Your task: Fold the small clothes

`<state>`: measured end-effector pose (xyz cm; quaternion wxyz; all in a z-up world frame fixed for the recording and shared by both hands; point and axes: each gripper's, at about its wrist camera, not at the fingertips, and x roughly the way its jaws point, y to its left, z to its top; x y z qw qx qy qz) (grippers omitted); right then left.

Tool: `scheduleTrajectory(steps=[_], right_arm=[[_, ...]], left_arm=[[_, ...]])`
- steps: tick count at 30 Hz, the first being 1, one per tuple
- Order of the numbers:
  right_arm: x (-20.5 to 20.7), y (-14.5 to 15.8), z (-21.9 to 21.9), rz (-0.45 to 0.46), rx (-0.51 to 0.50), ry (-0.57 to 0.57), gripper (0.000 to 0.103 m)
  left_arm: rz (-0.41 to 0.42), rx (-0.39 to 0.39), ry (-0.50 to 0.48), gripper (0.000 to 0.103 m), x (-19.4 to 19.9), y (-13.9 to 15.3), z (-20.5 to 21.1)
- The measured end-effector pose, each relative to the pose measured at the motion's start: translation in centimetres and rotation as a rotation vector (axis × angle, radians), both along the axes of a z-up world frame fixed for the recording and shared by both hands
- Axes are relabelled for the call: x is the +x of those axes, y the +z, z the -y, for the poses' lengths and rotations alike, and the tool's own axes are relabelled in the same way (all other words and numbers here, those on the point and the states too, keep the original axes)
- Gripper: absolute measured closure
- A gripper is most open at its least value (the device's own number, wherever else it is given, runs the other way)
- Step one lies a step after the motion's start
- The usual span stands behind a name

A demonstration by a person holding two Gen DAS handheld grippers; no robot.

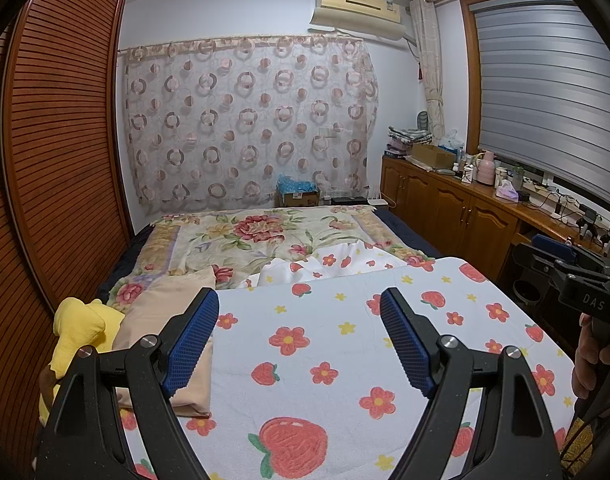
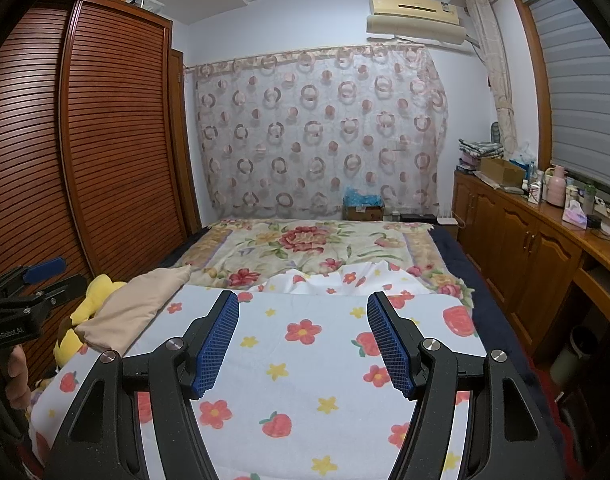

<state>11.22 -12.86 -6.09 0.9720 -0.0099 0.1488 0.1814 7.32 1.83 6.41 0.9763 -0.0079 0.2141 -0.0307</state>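
- the left gripper (image 1: 301, 300), black with blue ribbed pads, hovers with its jaws spread wide and nothing between them.
- the right gripper (image 2: 303, 304), of the same black and blue make, also stands spread and empty.
- under and ahead of both tools lies a white towelling cloth printed with red flowers, strawberries and yellow stars (image 1: 345, 344), flat on the bed; neither tool touches it.
- left of the left gripper's left finger sits a beige fabric cushion (image 1: 173, 304), its edge on the cloth.
- further left is a yellow plush toy (image 1: 79, 328).
- beyond the cloth, past both fingertips, spreads a cream floral blanket (image 2: 305, 244).
- a hand (image 1: 593, 356) grips the right tool's handle.
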Motion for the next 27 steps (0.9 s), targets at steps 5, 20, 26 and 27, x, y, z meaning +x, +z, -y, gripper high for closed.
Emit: scheduleTrajectory(steps=[5,20,26,27], right_arm=[[-0.01,0.03,0.04,0.0,0.001,-0.001,0.034],[-0.14,-0.05,0.1,0.003,0.001,-0.002,0.034],[-0.19,-0.05,0.13,0.004,0.0,-0.002,0.034],[-0.21,-0.08,0.11,0.004,0.0,-0.002,0.034]], left_arm=[[0.001,0.0,0.0,0.02,-0.02,-0.03,-0.02],[0.002,0.001,0.0,0.02,-0.11,-0.03,-0.06],[0.002,0.0,0.0,0.02,-0.09,-0.22,-0.05],[0.002,0.0,0.0,0.02,-0.12,-0.18,-0.05]])
